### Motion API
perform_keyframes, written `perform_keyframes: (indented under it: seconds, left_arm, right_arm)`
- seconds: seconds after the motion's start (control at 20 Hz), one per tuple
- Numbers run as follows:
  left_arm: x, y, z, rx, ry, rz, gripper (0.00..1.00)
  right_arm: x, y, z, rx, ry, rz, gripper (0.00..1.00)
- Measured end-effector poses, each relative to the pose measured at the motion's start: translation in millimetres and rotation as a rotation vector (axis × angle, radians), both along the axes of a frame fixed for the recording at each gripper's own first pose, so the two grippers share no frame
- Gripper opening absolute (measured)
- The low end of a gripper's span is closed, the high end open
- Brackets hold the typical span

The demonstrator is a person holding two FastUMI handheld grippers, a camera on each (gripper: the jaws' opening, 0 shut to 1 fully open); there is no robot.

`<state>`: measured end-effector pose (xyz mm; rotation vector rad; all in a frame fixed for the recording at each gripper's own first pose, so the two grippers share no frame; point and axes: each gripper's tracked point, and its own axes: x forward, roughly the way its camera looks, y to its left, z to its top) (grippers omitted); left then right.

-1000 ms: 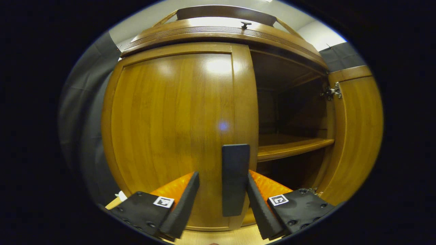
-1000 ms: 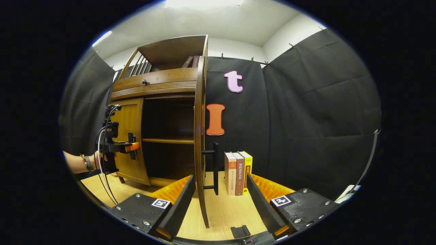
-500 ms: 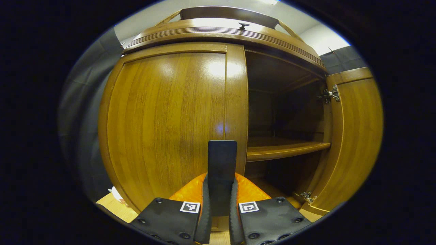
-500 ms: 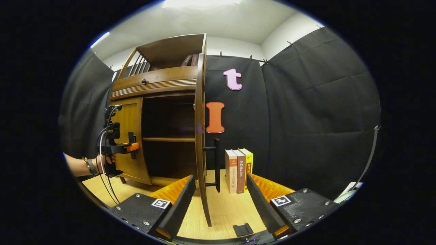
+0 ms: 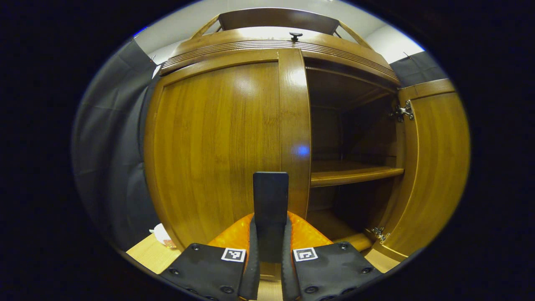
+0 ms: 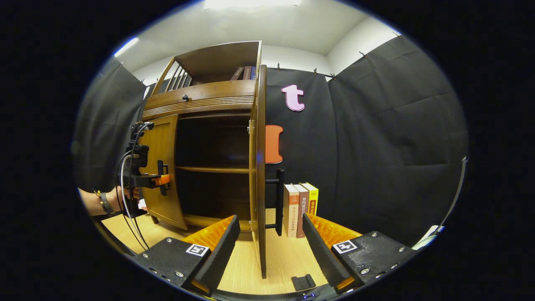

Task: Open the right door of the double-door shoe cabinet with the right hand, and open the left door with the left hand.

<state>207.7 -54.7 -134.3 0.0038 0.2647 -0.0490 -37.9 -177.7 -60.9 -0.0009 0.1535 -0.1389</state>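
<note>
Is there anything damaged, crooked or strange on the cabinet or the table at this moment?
Nothing stands out. The right door stands wide open, its hinges intact. The left gripper is shut on the left door's handle. Three books stand upright.

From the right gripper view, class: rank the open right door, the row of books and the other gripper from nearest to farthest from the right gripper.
1. Right door: edge-on, just ahead between the right gripper fingers.
2. Books: standing on the floor behind the door, slightly right.
3. Left gripper: far left, at the left door.
</note>
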Motion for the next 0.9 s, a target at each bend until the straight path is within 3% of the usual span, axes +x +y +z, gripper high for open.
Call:
perform_keyframes:
  seconds: [0.45,0.75,0.9]
  left_arm:
    - [-99,63,27,0.001,0.02,0.059,0.27]
    - [-141,126,41,0.023,0.008,0.147,0.26]
    - [-156,164,47,0.046,0.008,0.18,0.17]
  right_arm:
    - [3,1,7,-0.028,-0.007,-0.008,0.92]
    - [8,-1,12,-0.038,-0.014,-0.027,0.92]
    - [12,-2,18,-0.044,-0.035,-0.04,0.92]
